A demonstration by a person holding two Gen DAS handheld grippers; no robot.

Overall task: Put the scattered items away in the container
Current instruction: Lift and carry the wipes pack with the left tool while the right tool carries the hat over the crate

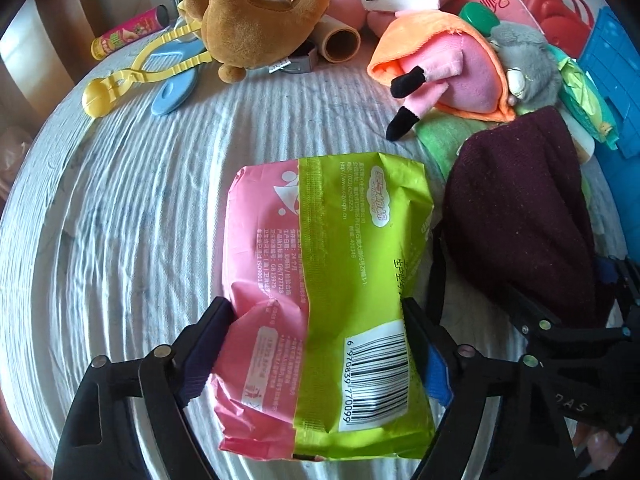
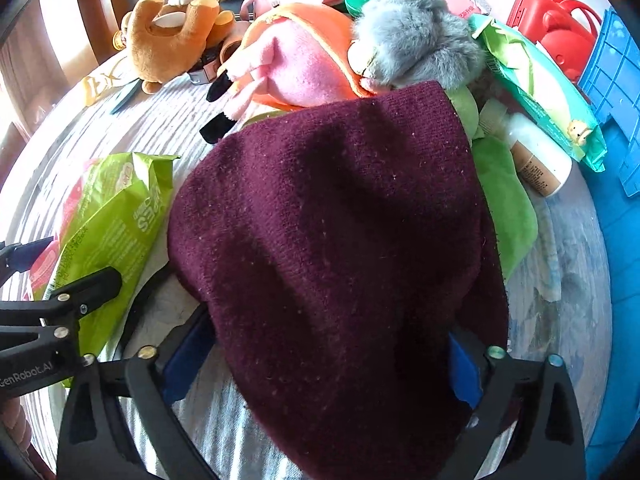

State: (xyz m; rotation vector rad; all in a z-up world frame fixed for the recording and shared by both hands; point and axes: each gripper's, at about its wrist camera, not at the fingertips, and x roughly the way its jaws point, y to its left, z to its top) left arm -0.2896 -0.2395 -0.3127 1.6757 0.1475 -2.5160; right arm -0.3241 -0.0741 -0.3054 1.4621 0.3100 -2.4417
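My left gripper [image 1: 316,344] pinched the wipes packet [image 1: 328,280] at center frame; my right gripper [image 2: 332,356] clamped the maroon hat [image 2: 340,240], the blue crate [image 2: 616,80] at two o'clock.

Pale ribbed bedspread [image 1: 120,208], wooden frame [image 2: 86,4]

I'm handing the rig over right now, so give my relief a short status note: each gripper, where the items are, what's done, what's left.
Left gripper: shut on the wipes pack, over the bed.
Right gripper: shut on the maroon hat.
Blue crate: at the far right; its inside is not visible, so what is already in it cannot be told.
Left to do: bring both held items to the crate, then clear the pile: brown plush, pink plush, grey plush, bottle, green packet, yellow tongs, snack tube, red toy.
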